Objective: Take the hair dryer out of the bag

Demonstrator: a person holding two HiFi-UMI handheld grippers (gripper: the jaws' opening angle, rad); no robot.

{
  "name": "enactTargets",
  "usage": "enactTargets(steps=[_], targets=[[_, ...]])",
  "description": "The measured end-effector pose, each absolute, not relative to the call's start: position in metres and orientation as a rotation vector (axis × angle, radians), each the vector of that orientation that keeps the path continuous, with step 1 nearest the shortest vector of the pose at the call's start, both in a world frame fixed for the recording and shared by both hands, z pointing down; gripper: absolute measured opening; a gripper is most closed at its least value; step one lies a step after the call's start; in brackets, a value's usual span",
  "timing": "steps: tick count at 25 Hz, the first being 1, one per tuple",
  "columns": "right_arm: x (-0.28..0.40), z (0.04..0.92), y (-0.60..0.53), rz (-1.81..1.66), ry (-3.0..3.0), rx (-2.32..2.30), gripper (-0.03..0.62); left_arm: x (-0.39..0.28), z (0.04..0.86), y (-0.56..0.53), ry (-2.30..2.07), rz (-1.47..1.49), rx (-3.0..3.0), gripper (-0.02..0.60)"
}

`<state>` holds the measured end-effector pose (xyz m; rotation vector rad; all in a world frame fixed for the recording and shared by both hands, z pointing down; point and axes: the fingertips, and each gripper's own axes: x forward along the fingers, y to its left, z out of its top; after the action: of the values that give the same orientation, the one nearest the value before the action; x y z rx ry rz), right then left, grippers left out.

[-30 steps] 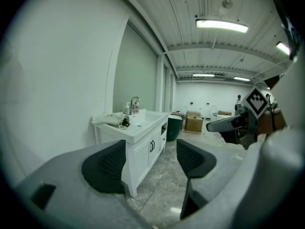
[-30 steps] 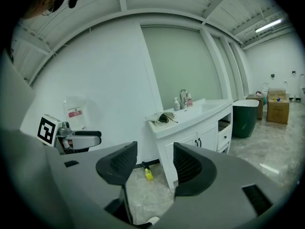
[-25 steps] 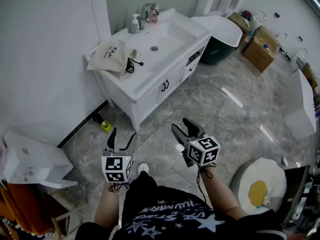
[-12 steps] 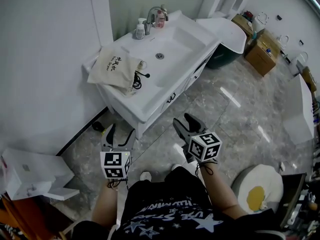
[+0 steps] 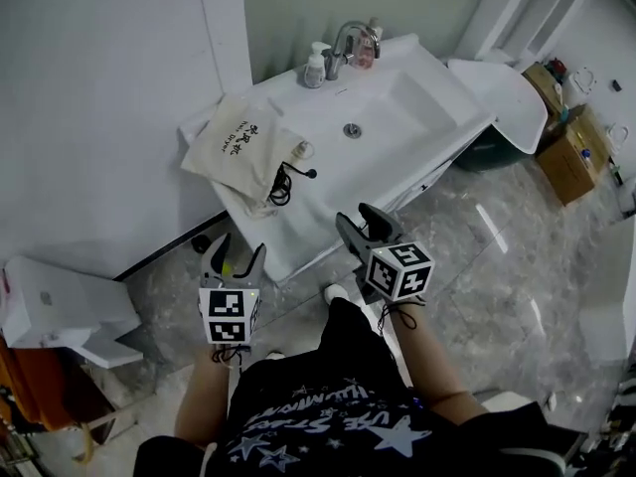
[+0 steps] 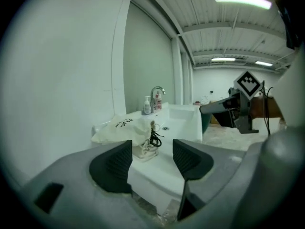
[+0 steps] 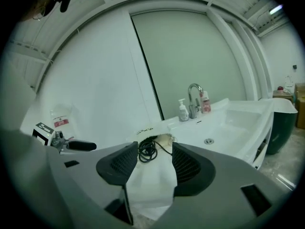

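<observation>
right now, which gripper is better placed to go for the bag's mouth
Right, probably: the right gripper has open, empty jaws lined up on the black cord spilling from the bag.

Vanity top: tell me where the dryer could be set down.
Bare: the flat strip between the cord and the basin, toward the front edge. Crowded: the left end under the bag, the back by faucet and bottles.

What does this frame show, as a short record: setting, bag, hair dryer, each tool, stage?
setting: bathroom, white vanity with faucet
bag: cream cloth, on the vanity's left end, black cord spilling from its mouth
hair dryer: body not made out
left tool: short of the vanity, jaws closing, nothing between them
right tool: open, empty, short of the vanity
stage: bag untouched
</observation>
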<state>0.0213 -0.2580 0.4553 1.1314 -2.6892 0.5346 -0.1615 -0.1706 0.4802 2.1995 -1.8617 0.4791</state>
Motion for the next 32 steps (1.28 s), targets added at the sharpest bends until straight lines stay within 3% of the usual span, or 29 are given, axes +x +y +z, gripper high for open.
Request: enactTargets(steps=[14, 18, 32], targets=[[-0.002, 0.468, -0.388, 0.586, -2.764, 0.542, 0.216, -0.151, 0.53, -0.28, -2.089, 0.758, 1.723, 0.275], [-0.01, 0.481, -0.401, 0.603, -2.752, 0.458, 0.216, -0.166, 0.546, -0.295, -2.124, 0.848, 1.6, 0.189], [-0.063, 0.506, -0.38, 0.608, -2.661, 0.098, 0.201, -0.169, 0.542, -0.297, -2.058, 0.759, 1.591, 0.051]])
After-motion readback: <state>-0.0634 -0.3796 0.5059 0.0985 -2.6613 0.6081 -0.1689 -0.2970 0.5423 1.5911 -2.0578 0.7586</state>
